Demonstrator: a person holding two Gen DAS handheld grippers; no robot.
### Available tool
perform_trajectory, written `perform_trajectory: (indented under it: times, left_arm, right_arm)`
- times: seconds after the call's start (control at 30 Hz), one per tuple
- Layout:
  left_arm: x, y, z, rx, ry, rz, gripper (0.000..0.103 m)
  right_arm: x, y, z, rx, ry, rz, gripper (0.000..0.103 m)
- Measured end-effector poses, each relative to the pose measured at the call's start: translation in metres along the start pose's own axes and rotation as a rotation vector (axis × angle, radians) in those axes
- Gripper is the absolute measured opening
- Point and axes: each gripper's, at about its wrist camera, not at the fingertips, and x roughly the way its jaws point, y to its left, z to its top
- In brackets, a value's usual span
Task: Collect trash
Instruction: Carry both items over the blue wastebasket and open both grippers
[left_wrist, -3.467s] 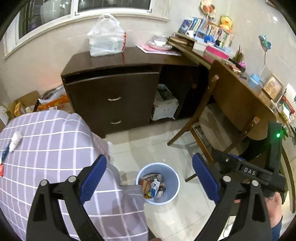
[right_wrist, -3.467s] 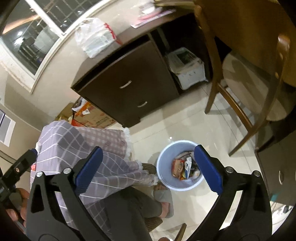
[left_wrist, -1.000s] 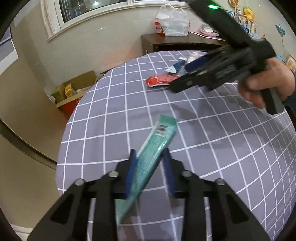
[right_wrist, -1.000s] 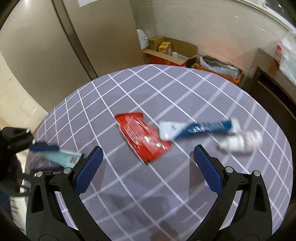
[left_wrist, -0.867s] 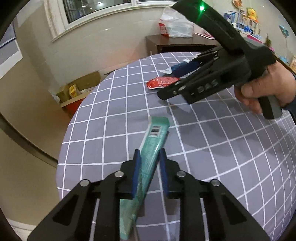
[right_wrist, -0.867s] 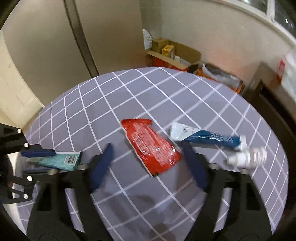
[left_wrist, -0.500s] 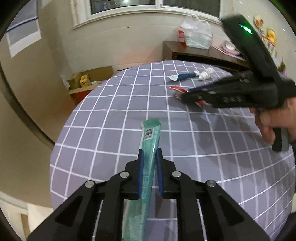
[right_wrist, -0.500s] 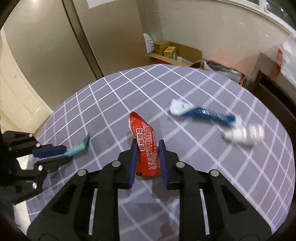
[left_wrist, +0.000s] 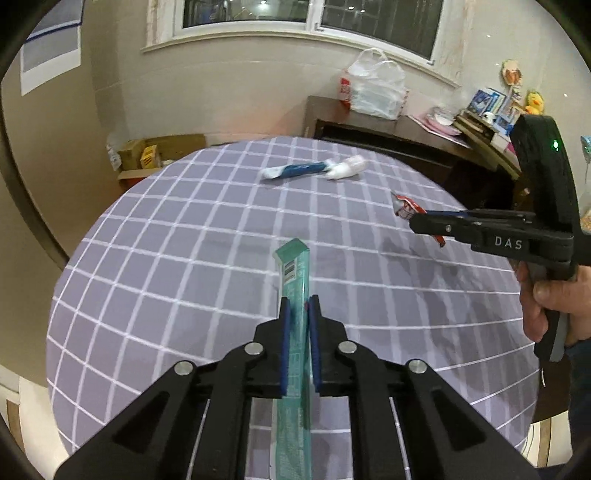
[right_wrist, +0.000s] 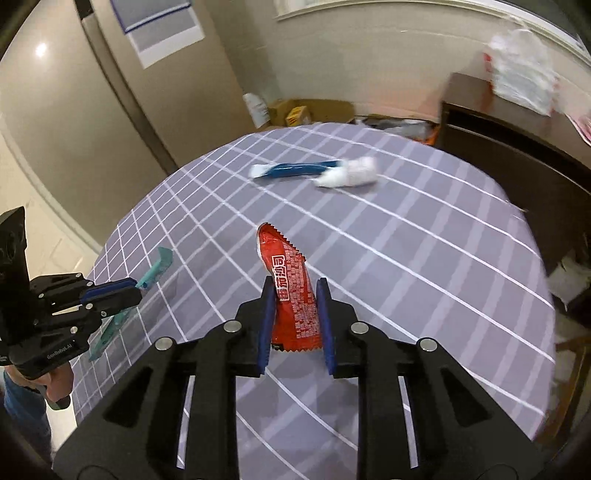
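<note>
A long teal wrapper (left_wrist: 293, 266) sticks up between the blue pads of my left gripper (left_wrist: 297, 306), whose jaws are closing and press on it; it hangs clear of the checked tablecloth (left_wrist: 184, 258). My right gripper (right_wrist: 295, 288) is shut on a red snack wrapper (right_wrist: 288, 269), lifted above the cloth. From the left wrist view, the right gripper (left_wrist: 413, 221) is at the right with the red wrapper (left_wrist: 404, 205) poking out. The left gripper (right_wrist: 136, 288) appears at the left of the right wrist view. A blue tube (left_wrist: 295, 170) and a white bottle (left_wrist: 347, 166) lie at the table's far side.
Behind the round table stands a dark wooden cabinet (left_wrist: 388, 133) with a white plastic bag (left_wrist: 375, 88) on top. Cardboard boxes (left_wrist: 155, 155) sit on the floor by the wall. A person's hand (left_wrist: 561, 302) grips the right tool's handle.
Both grippers shut on their wrappers and lifted them off the cloth. The right gripper, wide open a second ago, now holds the red wrapper and has drawn back from the tube and bottle.
</note>
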Motion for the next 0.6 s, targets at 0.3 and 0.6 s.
perform_trajectory:
  times: [0.3, 0.6]
  left_arm:
    - [0.001, -0.071, 0.028, 0.075, -0.038, -0.073, 0.009]
    - [0.008, -0.172, 0.069, 0.196, -0.089, -0.192, 0.009]
  right_arm:
    - [-0.067, -0.056, -0.020, 0.101, -0.102, -0.070, 0.022]
    - [-0.153, -0.123, -0.044, 0.219, -0.231, -0.167, 0.022]
